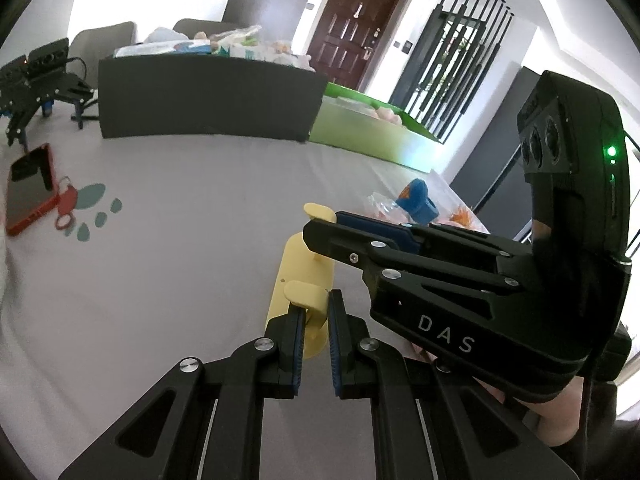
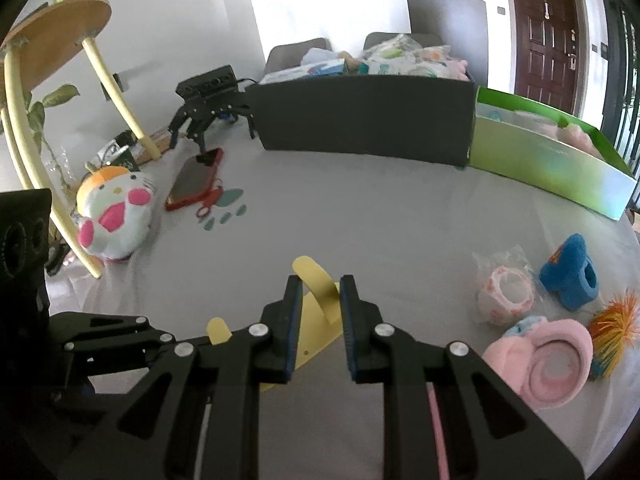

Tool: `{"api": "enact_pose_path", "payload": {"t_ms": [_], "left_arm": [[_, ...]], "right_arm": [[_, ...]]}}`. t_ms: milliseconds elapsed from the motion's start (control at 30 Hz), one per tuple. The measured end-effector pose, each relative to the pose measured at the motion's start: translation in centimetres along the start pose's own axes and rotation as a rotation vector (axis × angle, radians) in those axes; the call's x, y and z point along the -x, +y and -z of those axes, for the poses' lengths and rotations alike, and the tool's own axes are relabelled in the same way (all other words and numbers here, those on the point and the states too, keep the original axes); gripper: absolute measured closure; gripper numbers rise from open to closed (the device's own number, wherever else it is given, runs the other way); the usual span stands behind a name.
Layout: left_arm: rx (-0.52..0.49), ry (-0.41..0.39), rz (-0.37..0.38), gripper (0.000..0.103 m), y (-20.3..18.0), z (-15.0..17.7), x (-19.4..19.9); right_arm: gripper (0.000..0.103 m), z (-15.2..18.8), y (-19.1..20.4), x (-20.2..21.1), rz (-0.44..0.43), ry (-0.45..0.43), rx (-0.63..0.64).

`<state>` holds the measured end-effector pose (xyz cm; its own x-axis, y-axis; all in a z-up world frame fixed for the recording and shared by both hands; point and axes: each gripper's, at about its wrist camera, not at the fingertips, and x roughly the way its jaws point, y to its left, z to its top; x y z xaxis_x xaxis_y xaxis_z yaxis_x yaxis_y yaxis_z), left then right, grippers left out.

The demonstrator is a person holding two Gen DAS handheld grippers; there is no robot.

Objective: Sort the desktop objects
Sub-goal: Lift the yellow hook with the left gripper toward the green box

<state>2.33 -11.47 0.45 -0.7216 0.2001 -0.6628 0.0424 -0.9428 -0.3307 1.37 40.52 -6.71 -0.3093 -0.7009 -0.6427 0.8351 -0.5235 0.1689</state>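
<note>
Yellow hook rack (image 1: pixel 298 276) sits low centre over the grey table (image 1: pixel 180 240), both grippers on it. Left gripper (image 1: pixel 316 312): jaws closed down on the near hook of the rack. Right gripper (image 2: pixel 320 300): jaws narrow, clamped across the far curved hook (seen from the left wrist view, it reaches in from the right). Whether the rack's base touches the table, I can't tell.

Right of the rack: blue plush ring (image 2: pixel 570 270), wrapped pink roll (image 2: pixel 506 292), pink plush ring (image 2: pixel 544 364), orange spiky ball (image 2: pixel 614 316), all close together. Left side: red phone (image 2: pixel 196 180) with a red key tag (image 2: pixel 208 204) touching its edge, white plush toy (image 2: pixel 114 216) beside it. Back of table: black bin (image 2: pixel 360 114) full of packets, green box (image 2: pixel 560 160) just beside it, spare black gripper (image 2: pixel 208 100) parked at the bin's left.
</note>
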Motion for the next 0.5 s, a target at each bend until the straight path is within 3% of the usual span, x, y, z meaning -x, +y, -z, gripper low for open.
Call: {"api": "enact_pose_path", "payload": {"t_ms": [500], "left_arm": [[-0.072,-0.057,0.038,0.094,-3.4,-6.0,1.1]], "right_arm": [[0.084,-5.0,-3.1,4.5,-0.018,-0.089,-0.041]]}}
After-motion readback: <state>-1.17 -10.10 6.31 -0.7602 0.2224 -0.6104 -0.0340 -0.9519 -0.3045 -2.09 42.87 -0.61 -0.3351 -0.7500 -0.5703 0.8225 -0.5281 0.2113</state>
